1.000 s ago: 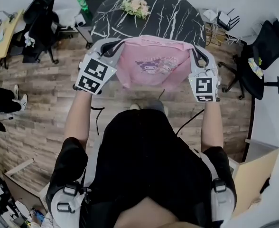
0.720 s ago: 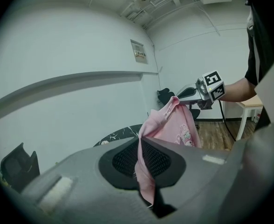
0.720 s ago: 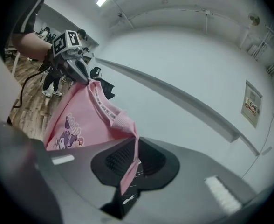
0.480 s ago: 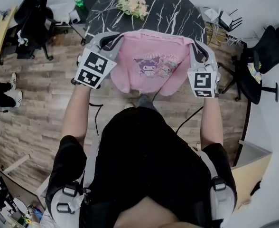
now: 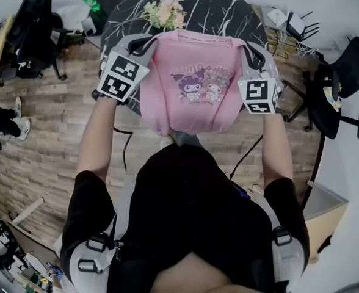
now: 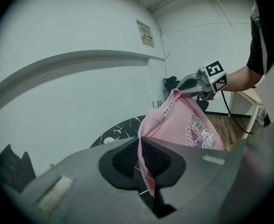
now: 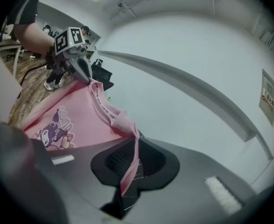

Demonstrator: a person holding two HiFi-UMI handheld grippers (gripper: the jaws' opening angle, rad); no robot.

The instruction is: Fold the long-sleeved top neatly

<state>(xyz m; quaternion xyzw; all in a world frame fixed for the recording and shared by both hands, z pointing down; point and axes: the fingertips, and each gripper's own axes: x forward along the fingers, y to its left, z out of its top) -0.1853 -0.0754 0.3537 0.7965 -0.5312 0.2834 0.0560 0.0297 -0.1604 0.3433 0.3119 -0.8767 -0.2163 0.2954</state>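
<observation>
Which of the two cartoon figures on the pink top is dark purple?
On the pink long-sleeved top, the cartoon figure nearer the left gripper, at the head view's left: its head is dark purple; the other figure is pale pink.

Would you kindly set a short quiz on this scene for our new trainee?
1. True or false: the left gripper and the right gripper are each shut on the pink top.
2. The black marbled table beyond the top carries: A) a laptop B) flowers C) a kettle.
3. What is printed on the side of the top that faces the head view?
Key: 1 true; 2 B; 3 cartoon characters.
</observation>
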